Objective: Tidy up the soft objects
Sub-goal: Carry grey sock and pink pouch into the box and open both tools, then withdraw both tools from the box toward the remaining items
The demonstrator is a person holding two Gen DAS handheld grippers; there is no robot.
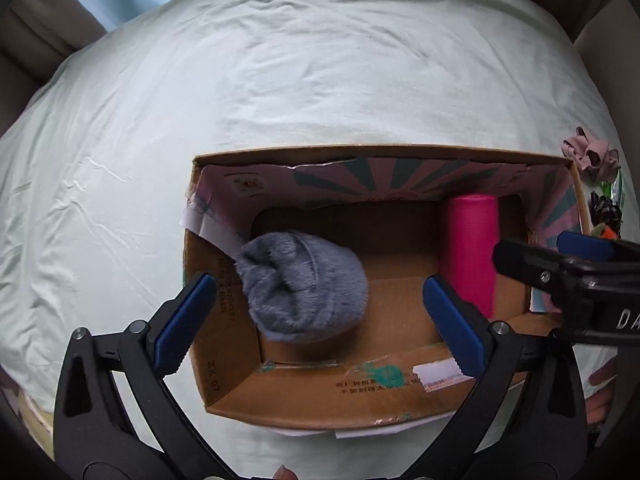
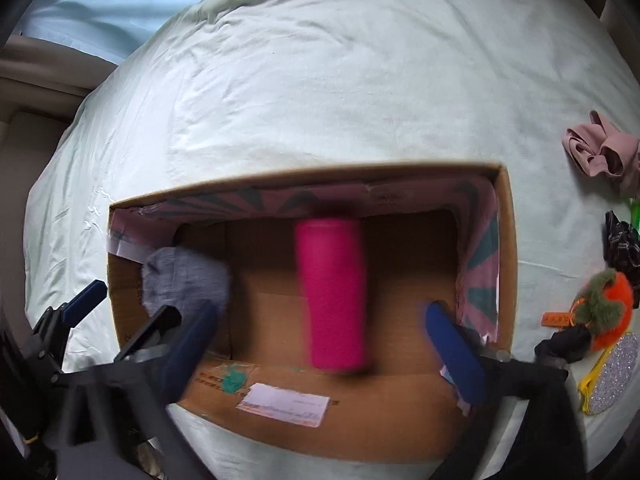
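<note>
An open cardboard box (image 1: 224,380) (image 2: 508,248) sits on a pale green bed sheet. Inside, a fuzzy grey bundle (image 1: 304,284) (image 2: 184,276) lies at the left and a pink roll (image 1: 470,252) (image 2: 332,292) at the right; the roll looks blurred in the right wrist view. My left gripper (image 1: 320,320) is open above the box, its blue pads either side of the grey bundle without touching it. My right gripper (image 2: 324,344) is open over the box, straddling the pink roll; it also shows in the left wrist view (image 1: 560,264).
On the sheet right of the box lie a mauve cloth (image 2: 600,152) (image 1: 592,156), a dark patterned fabric (image 2: 620,240), an orange and green plush (image 2: 604,304) and a glittery silver pouch (image 2: 612,376). Beige upholstery (image 1: 36,40) borders the bed at the left.
</note>
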